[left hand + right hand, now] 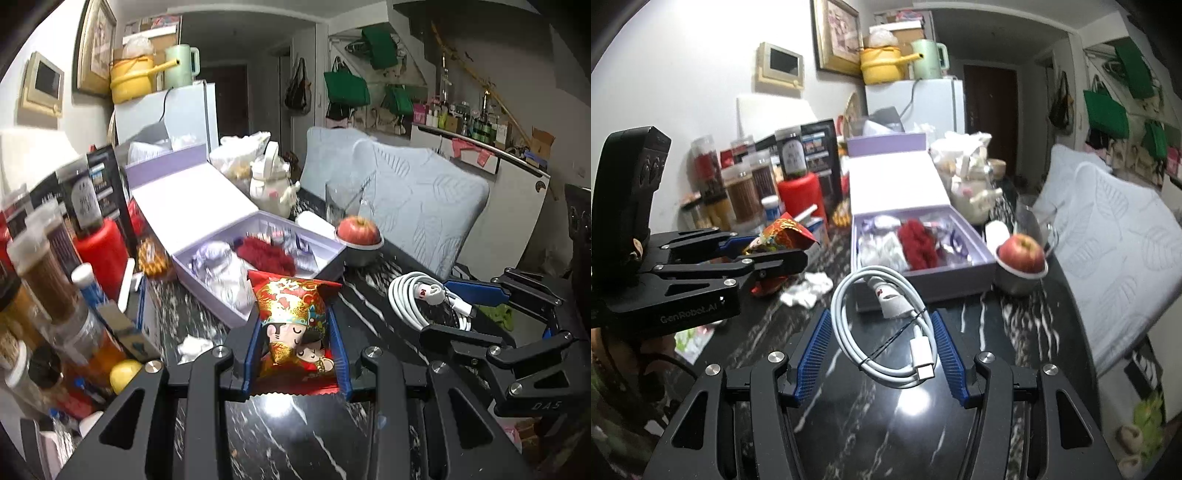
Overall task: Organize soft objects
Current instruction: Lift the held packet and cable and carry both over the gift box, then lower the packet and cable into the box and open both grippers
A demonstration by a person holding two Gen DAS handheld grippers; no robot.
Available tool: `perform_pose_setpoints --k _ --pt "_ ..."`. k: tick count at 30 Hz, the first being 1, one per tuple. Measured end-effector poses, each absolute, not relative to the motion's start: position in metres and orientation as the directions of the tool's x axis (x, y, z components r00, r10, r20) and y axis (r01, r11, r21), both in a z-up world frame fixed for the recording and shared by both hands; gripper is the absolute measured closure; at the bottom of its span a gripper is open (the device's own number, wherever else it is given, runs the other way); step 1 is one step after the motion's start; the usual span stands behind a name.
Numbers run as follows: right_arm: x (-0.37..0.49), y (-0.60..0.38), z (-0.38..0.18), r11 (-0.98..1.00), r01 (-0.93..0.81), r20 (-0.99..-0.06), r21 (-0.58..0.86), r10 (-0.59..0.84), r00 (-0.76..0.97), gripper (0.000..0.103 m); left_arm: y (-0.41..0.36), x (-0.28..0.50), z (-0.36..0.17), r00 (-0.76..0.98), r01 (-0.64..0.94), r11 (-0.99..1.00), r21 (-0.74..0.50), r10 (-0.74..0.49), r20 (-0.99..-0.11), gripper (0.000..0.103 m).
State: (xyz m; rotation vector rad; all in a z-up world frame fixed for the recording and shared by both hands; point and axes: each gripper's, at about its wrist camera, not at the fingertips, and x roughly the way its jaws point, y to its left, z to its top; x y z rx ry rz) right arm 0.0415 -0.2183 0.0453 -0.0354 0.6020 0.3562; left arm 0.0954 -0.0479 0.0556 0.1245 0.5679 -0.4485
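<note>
My left gripper (294,319) is shut on a red and gold snack packet (295,314) printed with cartoon figures, and holds it above the black marble table (295,424). The right wrist view shows that left gripper (772,251) at the left with the packet (783,230) in it. My right gripper (881,321) is shut on a coiled white charging cable (846,291), its blue pads pressing on both sides of the coil. From the left wrist view, the right gripper (439,306) and cable (406,295) are on the right. An open lavender box (207,291) (945,284) lies ahead, holding a red fluffy item (264,254) (918,243) and pale soft things.
An apple in a metal bowl (358,230) (1025,253) stands right of the box, with a glass (338,201) behind it. A crumpled tissue (194,347) (807,290) lies on the table. Jars and bottles (44,266) crowd the left. A white teapot (271,184) and grey cushions (417,206) are farther back.
</note>
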Motion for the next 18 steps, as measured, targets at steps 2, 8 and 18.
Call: perform_pose_setpoints --k 2,8,18 --pt "0.046 -0.218 0.052 0.935 -0.347 -0.550 0.069 0.326 0.769 0.047 -0.048 0.100 0.062 0.759 0.438 0.899 -0.003 -0.371 -0.535 0.070" --pt "0.070 -0.220 0.072 0.926 -0.371 -0.522 0.063 0.348 0.779 0.047 -0.046 0.126 0.085 0.794 0.412 0.911 0.011 -0.353 -0.496 0.070" --pt "0.129 -0.217 0.098 0.913 -0.405 -0.495 0.046 0.373 0.785 0.047 -0.048 0.180 0.107 0.819 0.379 0.925 0.018 -0.326 -0.472 0.070"
